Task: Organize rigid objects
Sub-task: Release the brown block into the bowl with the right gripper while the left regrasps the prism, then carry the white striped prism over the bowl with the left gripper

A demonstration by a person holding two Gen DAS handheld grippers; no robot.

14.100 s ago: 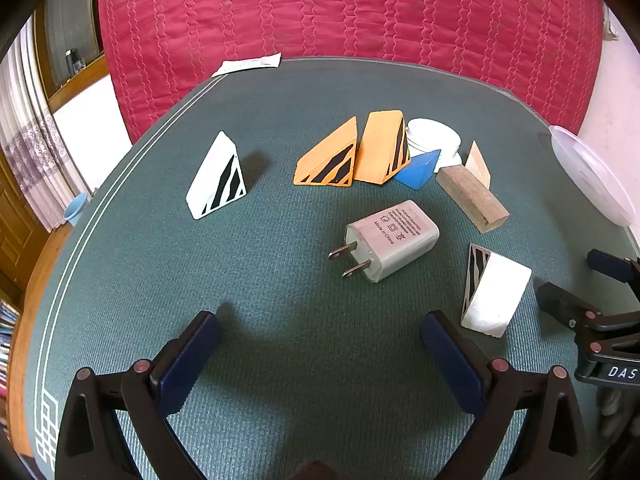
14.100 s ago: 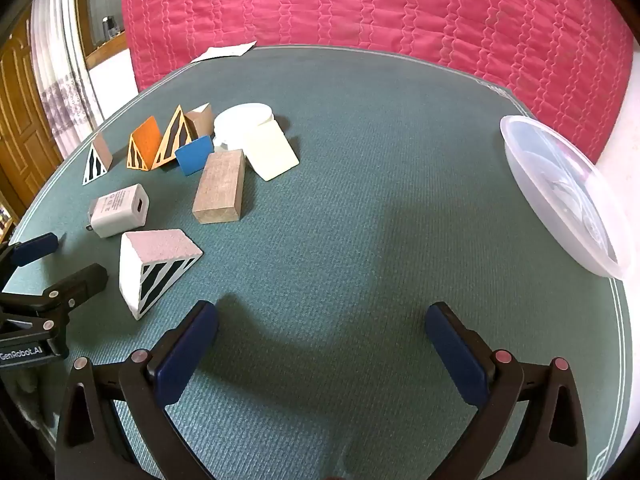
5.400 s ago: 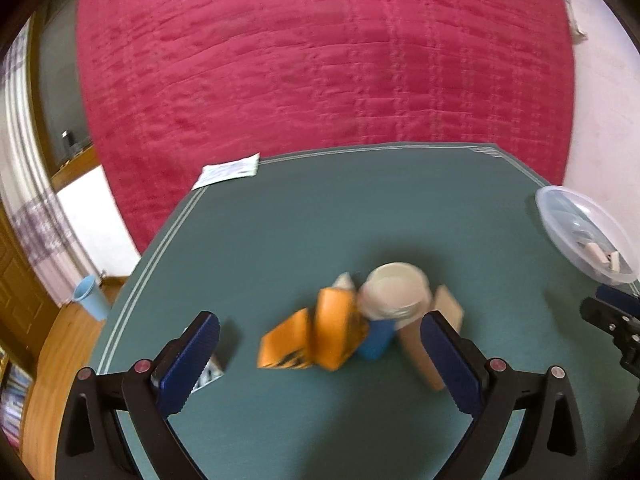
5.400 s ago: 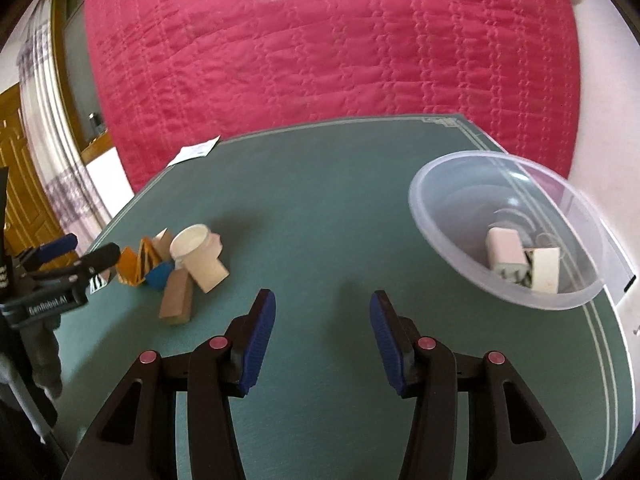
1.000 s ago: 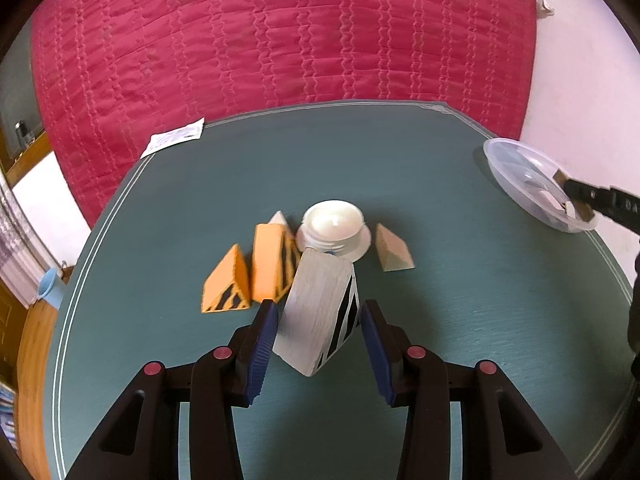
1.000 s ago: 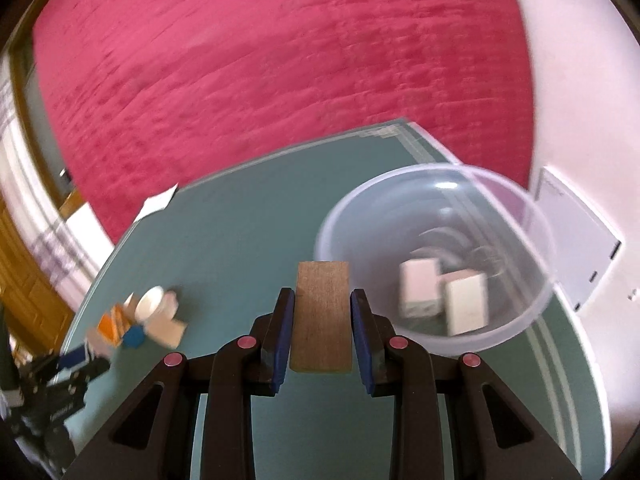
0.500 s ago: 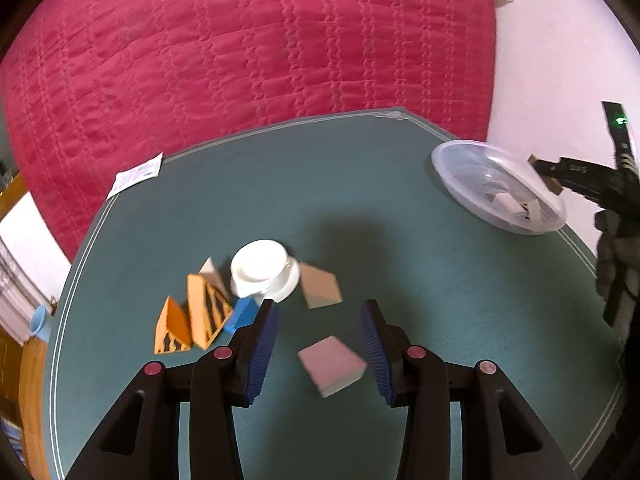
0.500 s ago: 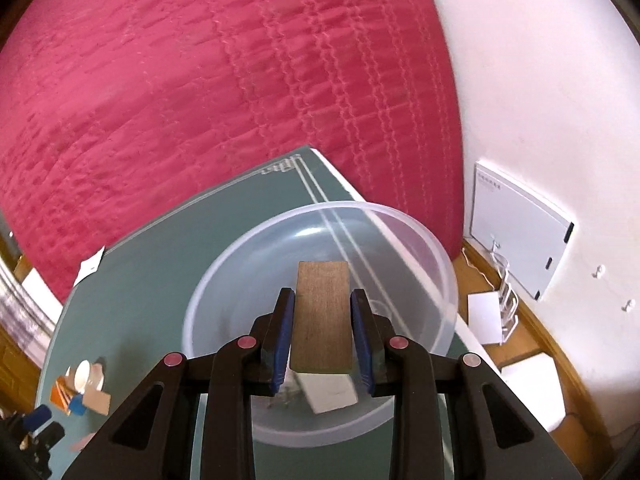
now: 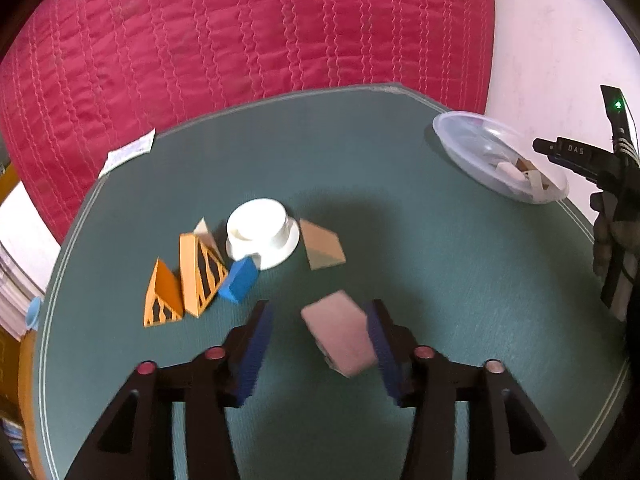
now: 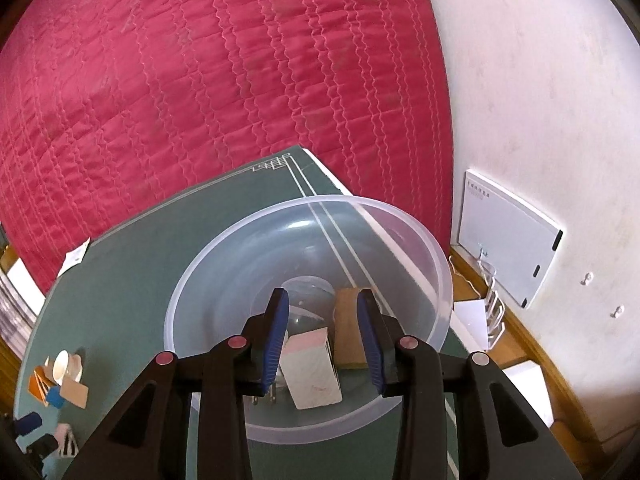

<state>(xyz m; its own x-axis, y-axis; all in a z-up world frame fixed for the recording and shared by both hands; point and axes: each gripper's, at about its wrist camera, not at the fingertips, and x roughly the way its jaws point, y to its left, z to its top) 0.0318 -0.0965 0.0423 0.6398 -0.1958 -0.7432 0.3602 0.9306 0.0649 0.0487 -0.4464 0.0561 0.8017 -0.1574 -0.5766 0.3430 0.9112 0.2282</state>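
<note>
My left gripper [image 9: 318,338] is open above the green table [image 9: 400,184]; a white striped wedge [image 9: 340,336] sits blurred between its fingers, touching only the right one. Two orange striped wedges [image 9: 188,284], a blue block [image 9: 239,280], a white cup on its saucer [image 9: 260,232] and a tan wedge [image 9: 320,249] lie beyond it. My right gripper [image 10: 322,340] is open over the clear plastic bowl [image 10: 200,280]. The wooden block [image 10: 348,328] lies in the bowl beside the right finger, with a white wedge [image 10: 312,368] and the charger, whose prongs [image 10: 264,396] show.
A red quilted cover [image 9: 240,32] hangs behind the table. A paper slip [image 9: 128,152] lies at the far left edge. The bowl sits at the table's right edge near a white wall [image 10: 540,100] and a white box [image 10: 508,240].
My right gripper has opened and let the wooden block fall into the bowl. My left gripper has opened wider, and the white wedge has slipped from its grip.
</note>
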